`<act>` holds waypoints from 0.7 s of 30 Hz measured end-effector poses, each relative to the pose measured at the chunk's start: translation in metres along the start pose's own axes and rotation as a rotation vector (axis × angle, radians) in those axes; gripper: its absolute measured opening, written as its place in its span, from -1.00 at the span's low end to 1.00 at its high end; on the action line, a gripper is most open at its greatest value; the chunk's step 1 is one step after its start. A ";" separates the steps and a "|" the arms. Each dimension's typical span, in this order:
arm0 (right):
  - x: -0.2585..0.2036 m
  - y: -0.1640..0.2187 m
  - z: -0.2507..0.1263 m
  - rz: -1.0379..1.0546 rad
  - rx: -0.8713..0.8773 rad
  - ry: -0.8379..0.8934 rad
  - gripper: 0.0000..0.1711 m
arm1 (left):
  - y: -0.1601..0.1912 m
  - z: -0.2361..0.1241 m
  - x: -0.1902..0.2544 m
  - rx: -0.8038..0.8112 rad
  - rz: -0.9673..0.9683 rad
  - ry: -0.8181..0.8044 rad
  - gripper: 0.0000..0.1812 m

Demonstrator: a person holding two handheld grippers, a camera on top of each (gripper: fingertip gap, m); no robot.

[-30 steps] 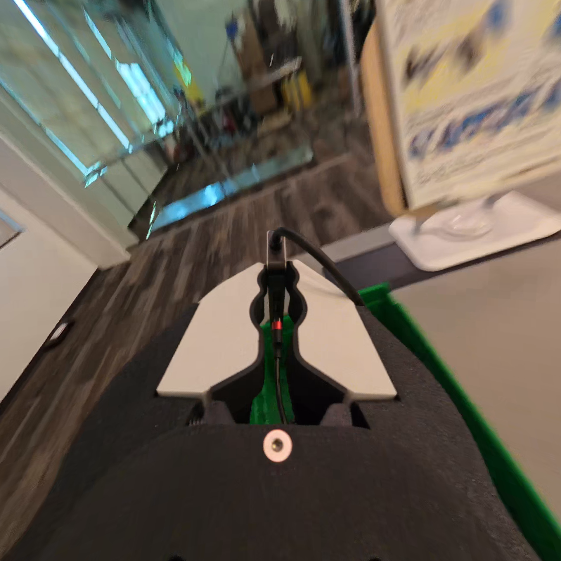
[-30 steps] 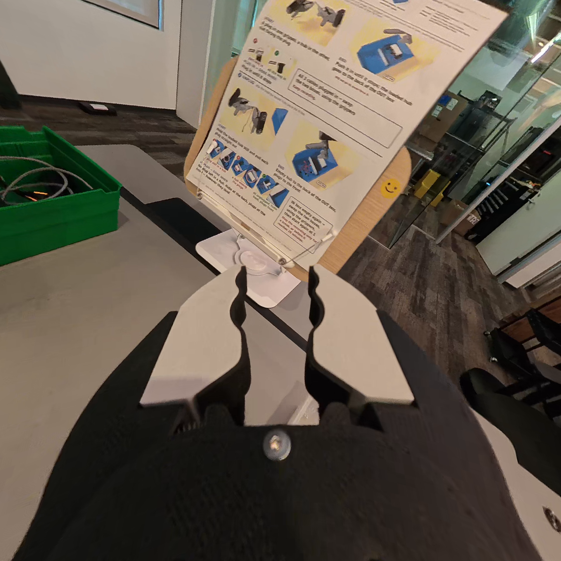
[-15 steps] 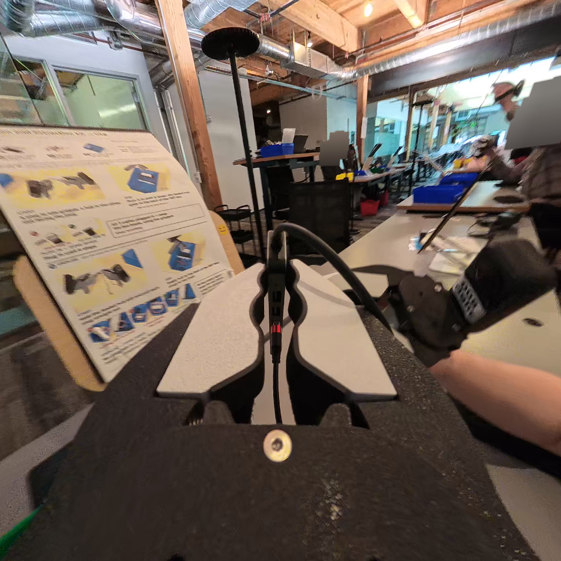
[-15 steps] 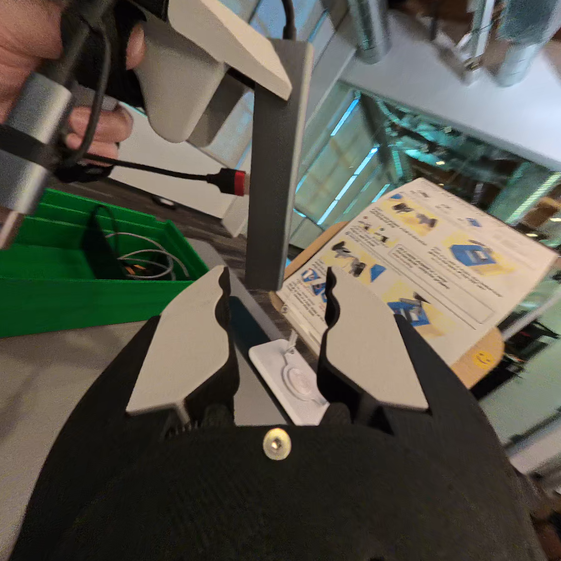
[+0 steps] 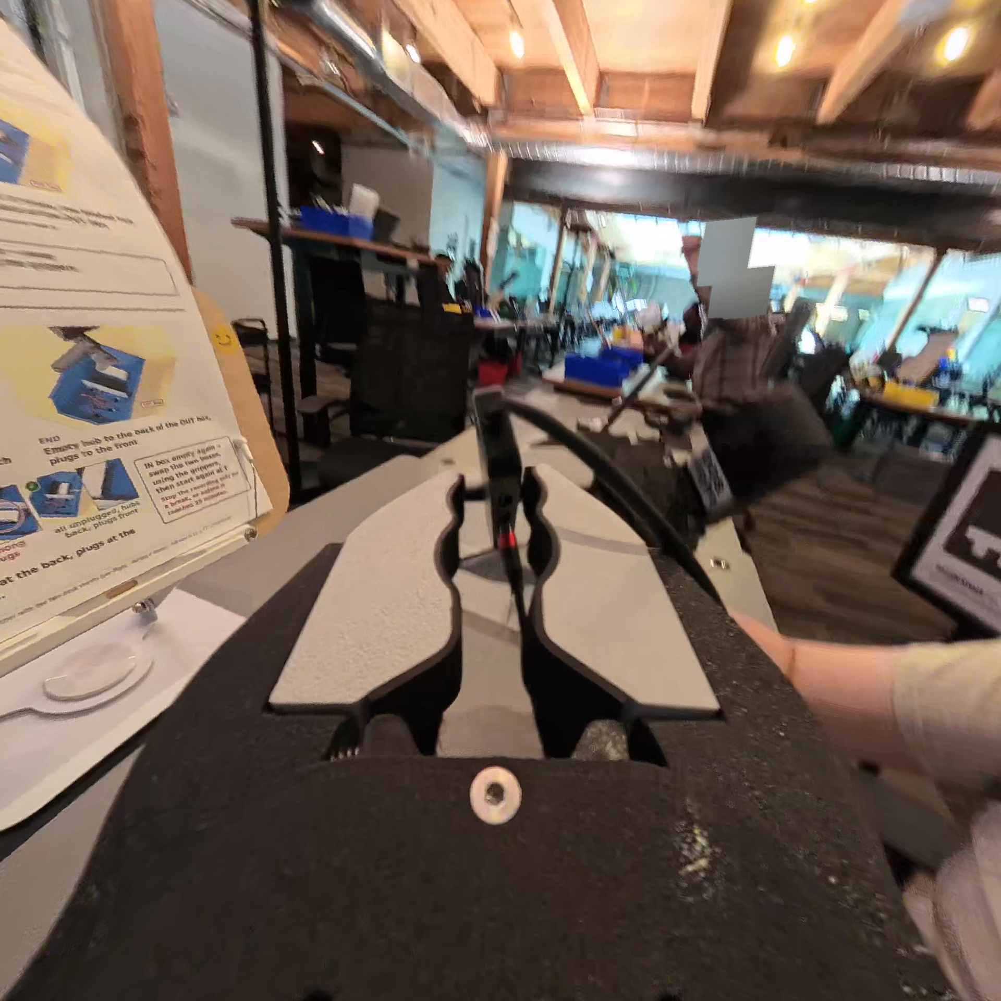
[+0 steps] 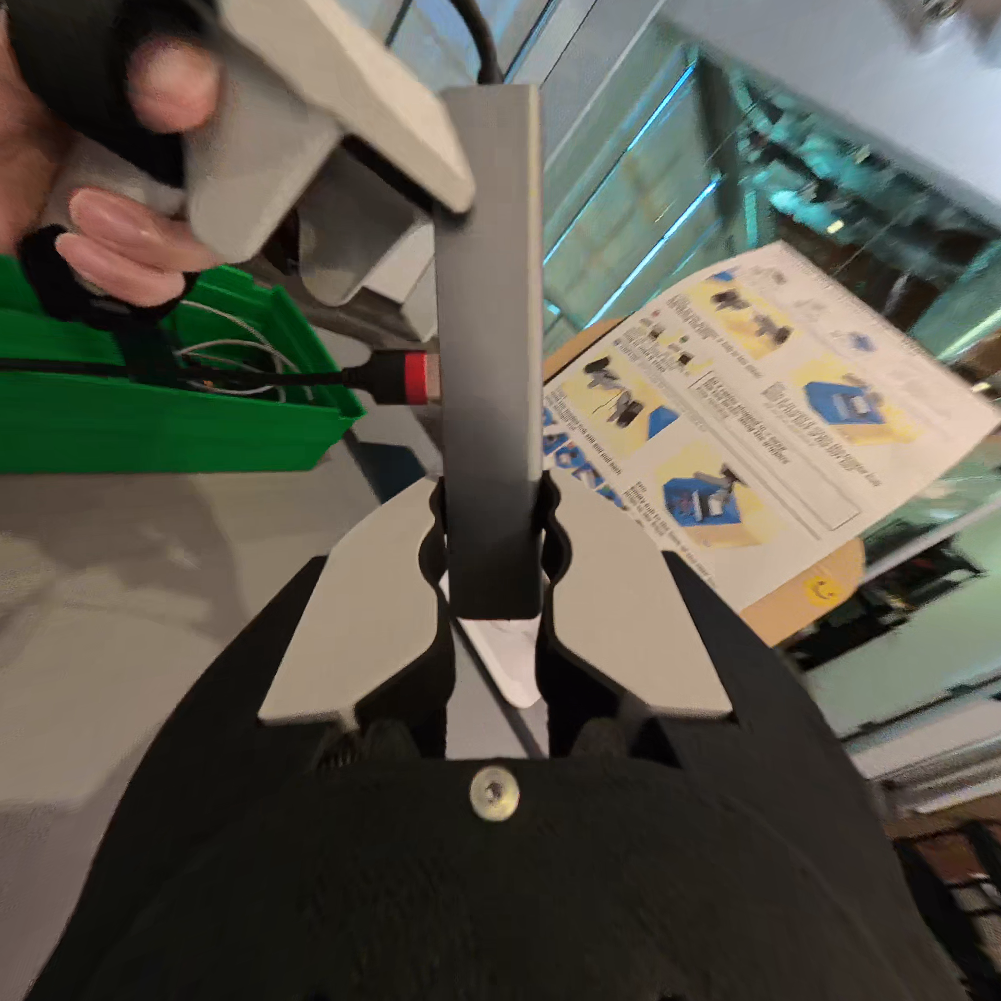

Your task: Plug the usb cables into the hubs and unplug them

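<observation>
A dark grey USB hub (image 6: pixel 490 379) stands upright in the air. My right gripper (image 6: pixel 493 520) is shut on its lower end. My left gripper (image 5: pixel 493 487) is shut on its upper part across the thin side. In the left wrist view the hub (image 5: pixel 501 471) shows edge-on between the fingers. The left gripper also shows at the top left of the right wrist view (image 6: pixel 325 135), held by a hand. A black USB cable with a red collar (image 6: pixel 414 377) is plugged into the hub's left side. Its red collar also shows in the left wrist view (image 5: pixel 506 540). The hub's own thick black cord (image 5: pixel 596 476) arcs off to the right.
A green bin (image 6: pixel 162 428) with loose cables stands on the grey table (image 6: pixel 108 596) at the left. A picture instruction sheet (image 6: pixel 731 406) on a white stand (image 5: pixel 81 677) is close by. A person's forearm (image 5: pixel 866 704) crosses at the right. A framed sign (image 5: pixel 964 531) stands far right.
My right gripper was open and empty; it has moved up under the hub and closed on its lower end. My left gripper has swung round to the right with the hub.
</observation>
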State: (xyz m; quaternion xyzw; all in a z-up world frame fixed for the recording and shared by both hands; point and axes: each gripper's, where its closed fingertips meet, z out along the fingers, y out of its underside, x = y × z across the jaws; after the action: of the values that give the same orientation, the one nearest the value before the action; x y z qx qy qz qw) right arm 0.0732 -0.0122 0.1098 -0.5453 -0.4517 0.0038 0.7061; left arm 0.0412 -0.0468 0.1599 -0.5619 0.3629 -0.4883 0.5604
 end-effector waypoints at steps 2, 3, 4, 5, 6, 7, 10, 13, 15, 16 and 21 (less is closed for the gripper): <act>0.004 -0.001 -0.009 0.066 0.001 -0.088 -0.62 | 0.010 0.000 0.007 -0.095 0.065 0.063 -0.59; 0.006 -0.002 -0.014 0.097 0.006 -0.134 -0.62 | 0.013 -0.001 0.008 -0.125 0.126 0.071 -0.48; 0.006 -0.001 -0.019 0.128 -0.009 -0.185 -0.62 | 0.015 -0.003 0.004 -0.146 0.202 0.041 -0.40; 0.005 0.004 -0.024 0.162 -0.044 -0.250 -0.62 | 0.016 -0.007 -0.004 -0.164 0.292 -0.014 -0.37; 0.002 0.009 -0.030 0.195 -0.077 -0.318 -0.62 | 0.015 -0.012 -0.012 -0.180 0.392 -0.084 -0.32; -0.004 0.015 -0.037 0.231 -0.106 -0.401 -0.62 | 0.015 -0.016 -0.019 -0.197 0.503 -0.147 -0.27; -0.028 0.024 -0.058 0.309 -0.126 -0.666 -0.62 | 0.029 -0.018 -0.007 -0.230 0.829 -0.165 -0.21; -0.047 0.027 -0.074 0.376 -0.116 -0.872 -0.62 | 0.049 -0.003 0.013 -0.247 1.037 -0.103 -0.39; -0.059 0.032 -0.081 0.403 -0.148 -0.969 -0.63 | 0.064 0.006 0.028 -0.260 1.087 -0.017 -0.52; -0.064 0.033 -0.085 0.406 -0.156 -1.012 -0.63 | 0.071 0.008 0.038 -0.252 1.114 0.041 -0.58; -0.082 0.033 -0.110 0.440 -0.169 -1.227 -0.63 | 0.098 0.012 0.076 -0.244 1.110 0.277 -0.71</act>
State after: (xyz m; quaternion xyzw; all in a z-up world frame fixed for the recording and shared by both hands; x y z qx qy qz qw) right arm 0.1117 -0.1241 0.0326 -0.5773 -0.6491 0.4230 0.2577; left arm 0.0862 -0.1262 0.0753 -0.2792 0.7266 -0.1453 0.6108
